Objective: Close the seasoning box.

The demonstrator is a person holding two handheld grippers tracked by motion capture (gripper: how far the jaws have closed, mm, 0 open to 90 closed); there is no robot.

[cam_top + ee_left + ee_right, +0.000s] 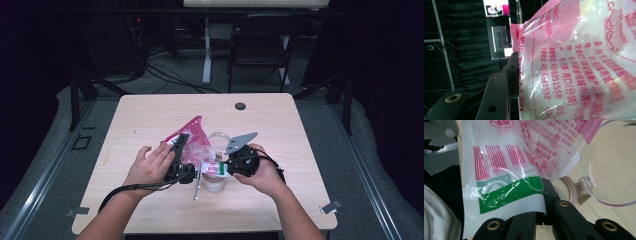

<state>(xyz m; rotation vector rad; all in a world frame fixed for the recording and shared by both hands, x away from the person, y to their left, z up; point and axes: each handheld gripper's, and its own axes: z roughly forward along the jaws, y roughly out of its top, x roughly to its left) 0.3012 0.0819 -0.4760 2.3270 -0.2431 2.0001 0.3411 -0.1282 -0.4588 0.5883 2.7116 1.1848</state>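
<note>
The right hand-held gripper pinches the white and green bottom edge of a printed plastic bag, its jaws pressed together on the film. The left hand-held gripper clamps the same bag higher up, at the pink end, where one jaw lies flat against the film; from the left gripper view the far jaw is hidden behind the bag, but the film looks nipped. Between the two hand-held grippers the bag hangs stretched and tilted above the counter, its pink end raised away from the person.

Just under the right hand-held gripper stands a clear jar with white contents, and beside it lies its open hinged clear lid on a beige ring. A thin metal utensil leans near the jar, toward the left hand-held gripper.

The bag is thin, glossy film: soft, slippery and easily creased. The white powder or grains inside appear loose, so the weight would shift toward the lower end as it tilts. I judge the sealed edges and corners the safest places to hold, since the film there is doubled and less likely to slide out or tear.
</note>
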